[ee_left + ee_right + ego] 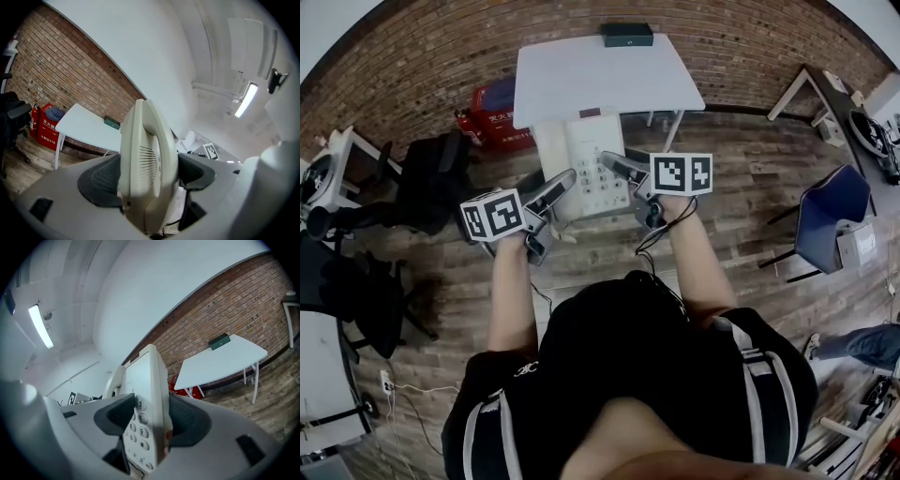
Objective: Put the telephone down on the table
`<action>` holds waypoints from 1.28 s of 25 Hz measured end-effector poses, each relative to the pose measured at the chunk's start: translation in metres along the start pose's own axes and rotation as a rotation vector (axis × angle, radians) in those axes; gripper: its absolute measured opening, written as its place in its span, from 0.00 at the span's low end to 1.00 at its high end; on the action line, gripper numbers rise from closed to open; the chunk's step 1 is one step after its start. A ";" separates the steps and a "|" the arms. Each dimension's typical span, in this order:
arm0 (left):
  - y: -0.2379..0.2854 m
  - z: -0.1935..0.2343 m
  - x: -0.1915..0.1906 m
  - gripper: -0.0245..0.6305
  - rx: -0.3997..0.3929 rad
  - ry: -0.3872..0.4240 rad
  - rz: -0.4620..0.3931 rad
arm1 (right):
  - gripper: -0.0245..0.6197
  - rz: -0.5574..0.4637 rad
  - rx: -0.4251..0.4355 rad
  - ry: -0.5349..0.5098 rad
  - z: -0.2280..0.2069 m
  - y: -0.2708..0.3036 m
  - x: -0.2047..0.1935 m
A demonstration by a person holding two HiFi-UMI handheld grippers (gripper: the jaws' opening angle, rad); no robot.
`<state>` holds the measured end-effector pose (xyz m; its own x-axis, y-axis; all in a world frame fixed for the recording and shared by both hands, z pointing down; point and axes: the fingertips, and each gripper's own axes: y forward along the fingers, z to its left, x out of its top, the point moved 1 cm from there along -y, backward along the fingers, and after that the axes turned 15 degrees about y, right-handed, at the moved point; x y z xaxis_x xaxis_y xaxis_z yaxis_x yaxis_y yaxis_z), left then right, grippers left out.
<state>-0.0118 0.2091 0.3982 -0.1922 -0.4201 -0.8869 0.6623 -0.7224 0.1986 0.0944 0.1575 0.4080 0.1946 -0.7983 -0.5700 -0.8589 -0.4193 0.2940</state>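
Left gripper (555,192) and right gripper (628,178) clench the telephone's (598,150) opposite sides, holding it level short of the table's (609,80) near edge.

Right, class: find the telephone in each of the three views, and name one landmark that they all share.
Head view: telephone at upper centre, between the left hand-held gripper and the right hand-held gripper.
Left gripper view: telephone at bottom centre, edge-on, clamped between the jaws.
Right gripper view: telephone at bottom centre, keypad showing, clamped between the jaws.
Shared landmark: the white table with a dark box on it.
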 end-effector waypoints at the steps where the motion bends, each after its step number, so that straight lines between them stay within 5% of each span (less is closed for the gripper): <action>1: -0.002 0.001 0.000 0.61 -0.002 0.002 0.002 | 0.36 -0.002 0.001 -0.001 0.001 0.002 -0.001; 21: 0.017 0.083 0.028 0.61 0.015 0.032 -0.023 | 0.36 -0.009 0.034 -0.041 -0.014 0.082 0.041; 32: 0.097 0.189 0.083 0.61 0.047 0.005 -0.013 | 0.36 0.031 0.043 -0.021 -0.067 0.176 0.140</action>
<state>-0.1007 0.0005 0.4222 -0.1968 -0.4083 -0.8914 0.6252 -0.7526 0.2067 0.0025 -0.0572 0.4316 0.1580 -0.8009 -0.5776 -0.8838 -0.3756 0.2790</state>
